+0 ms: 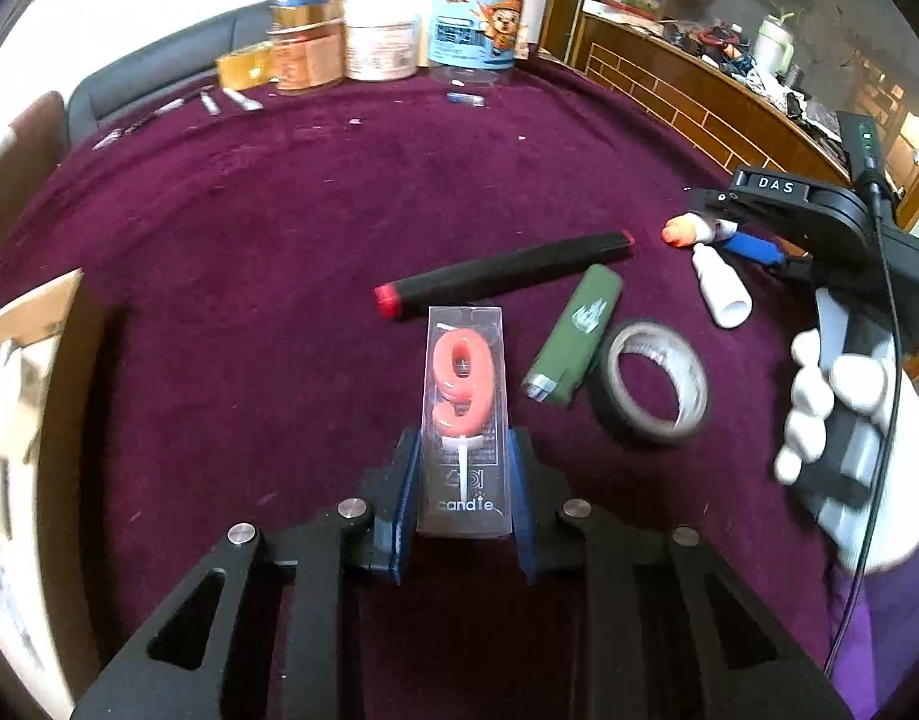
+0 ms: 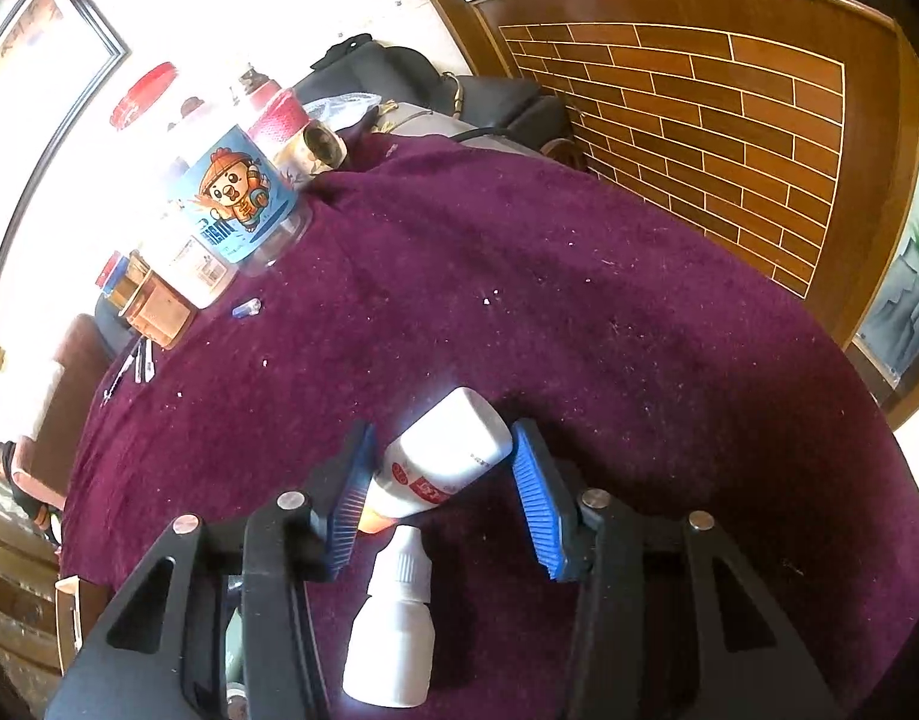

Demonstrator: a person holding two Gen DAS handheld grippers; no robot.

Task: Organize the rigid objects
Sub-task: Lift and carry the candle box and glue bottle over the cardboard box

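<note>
Fuzzy maroon tablecloth (image 1: 279, 210), glossy candle box (image 1: 465, 420)

Candle box (image 1: 464, 420) before marker (image 1: 502, 273), lighter (image 1: 573, 343) and tape roll (image 1: 650, 383) rightward.

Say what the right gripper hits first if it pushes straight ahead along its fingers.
The glue bottle, already lying between the open right gripper fingers. Beyond it only bare purple cloth shows, though depth is unclear.

Cluttered home room: cloth-covered table (image 1: 339, 192), sofa (image 1: 159, 66), wooden cabinet (image 2: 729, 120).
</note>
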